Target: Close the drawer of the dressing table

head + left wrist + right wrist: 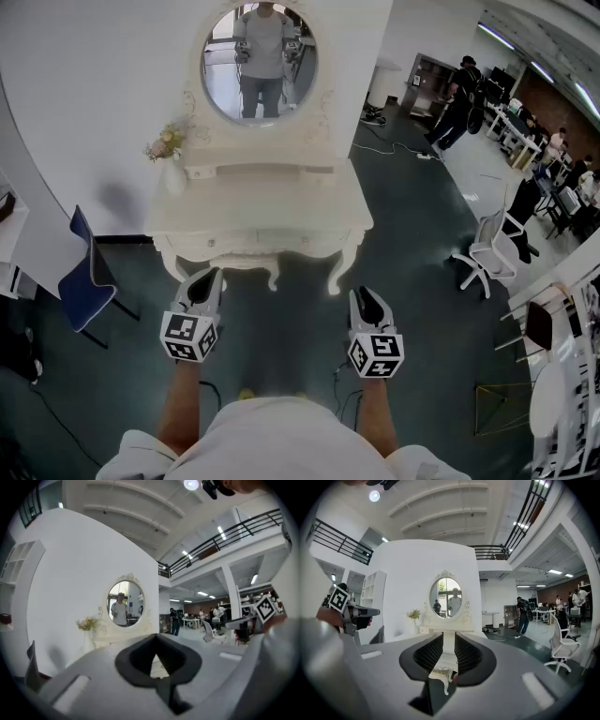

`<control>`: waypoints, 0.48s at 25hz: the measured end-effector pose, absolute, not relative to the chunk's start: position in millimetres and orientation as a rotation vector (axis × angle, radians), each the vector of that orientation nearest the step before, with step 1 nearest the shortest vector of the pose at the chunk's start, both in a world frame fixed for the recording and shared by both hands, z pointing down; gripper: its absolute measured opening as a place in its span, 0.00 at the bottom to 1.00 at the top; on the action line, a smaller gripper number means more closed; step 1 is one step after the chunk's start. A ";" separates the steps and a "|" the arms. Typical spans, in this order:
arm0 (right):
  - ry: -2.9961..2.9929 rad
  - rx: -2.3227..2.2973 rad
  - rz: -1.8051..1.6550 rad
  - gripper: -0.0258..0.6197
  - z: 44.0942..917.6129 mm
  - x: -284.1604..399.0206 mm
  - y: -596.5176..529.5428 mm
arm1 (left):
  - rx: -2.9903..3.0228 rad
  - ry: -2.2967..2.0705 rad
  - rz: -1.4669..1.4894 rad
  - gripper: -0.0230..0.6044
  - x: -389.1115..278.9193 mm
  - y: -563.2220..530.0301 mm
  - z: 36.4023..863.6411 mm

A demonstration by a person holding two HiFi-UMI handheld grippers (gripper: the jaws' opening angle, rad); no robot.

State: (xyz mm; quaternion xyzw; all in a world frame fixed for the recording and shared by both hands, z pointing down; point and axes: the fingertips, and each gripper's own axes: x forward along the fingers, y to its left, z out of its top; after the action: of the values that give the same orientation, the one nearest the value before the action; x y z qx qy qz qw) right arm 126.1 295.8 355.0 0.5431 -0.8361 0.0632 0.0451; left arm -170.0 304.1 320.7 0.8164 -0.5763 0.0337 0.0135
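A dark-floored hall holds a white dressing table (267, 202) against a curved white wall. The left gripper (210, 274) hangs in the air, its jaw tips meeting on nothing. The right gripper (362, 292) has its jaws slightly parted and empty. Both are near the table's front edge, not touching it. The drawer (255, 242) lies in that front edge, ahead and between them, looking flush. An oval mirror (260, 61) stands at the table's back edge, with flowers (166, 143) at its back left corner.

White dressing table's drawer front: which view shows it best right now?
Head view: the white dressing table sits whole and unblocked, drawer front facing us. The right gripper view shows a strip between its jaws; the left gripper view mostly hides it.
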 end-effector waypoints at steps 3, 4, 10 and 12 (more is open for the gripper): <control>-2.565 1.650 0.190 0.14 354.8 124.4 294.7 | 2.546 -1.802 0.100 0.03 -168.7 303.7 320.8; -2.572 1.651 0.191 0.14 353.5 124.3 295.0 | 2.546 -1.805 0.101 0.03 -168.5 304.4 320.1; -2.581 1.650 0.173 0.14 347.3 127.5 291.7 | 2.549 -1.816 0.105 0.03 -165.7 304.8 316.1; -2.583 1.637 0.167 0.14 348.2 127.1 291.9 | 2.550 -1.810 0.103 0.03 -164.2 304.4 315.0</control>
State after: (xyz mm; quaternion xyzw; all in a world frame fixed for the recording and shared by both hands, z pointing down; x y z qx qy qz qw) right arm 127.1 291.9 348.2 0.5341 -0.8427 0.0545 0.0393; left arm -164.2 304.4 315.0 0.8150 -0.5785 0.0329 0.0065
